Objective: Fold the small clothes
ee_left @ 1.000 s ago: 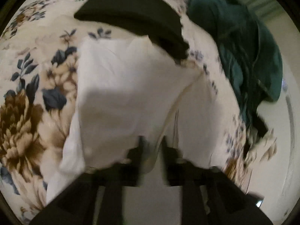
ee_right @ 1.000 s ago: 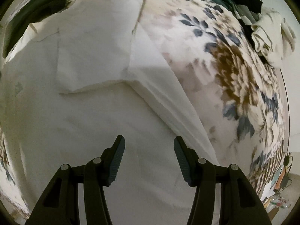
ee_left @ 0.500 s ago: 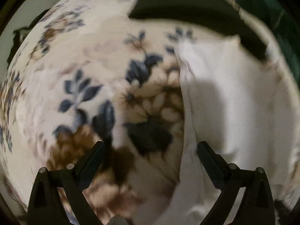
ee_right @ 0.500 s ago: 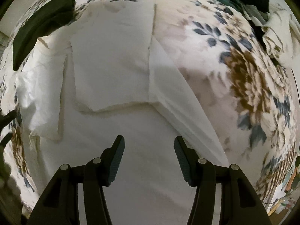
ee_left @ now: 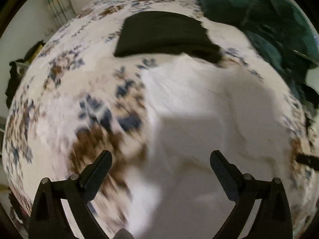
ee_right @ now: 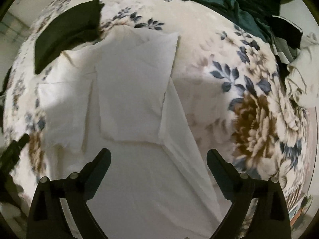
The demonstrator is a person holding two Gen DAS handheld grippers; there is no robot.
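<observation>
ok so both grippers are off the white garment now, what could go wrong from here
The folded-in flaps of the white garment lie loose with both grippers open above it, the left gripper and the right gripper, so they may spring back. The next fold could also drag its far edge against the folded black garment it seems to touch. The left view is blurred, so aiming there is uncertain.

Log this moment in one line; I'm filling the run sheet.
left tool: open, empty | right tool: jaws just opened, empty | white garment: partly folded on floral bedspread
</observation>
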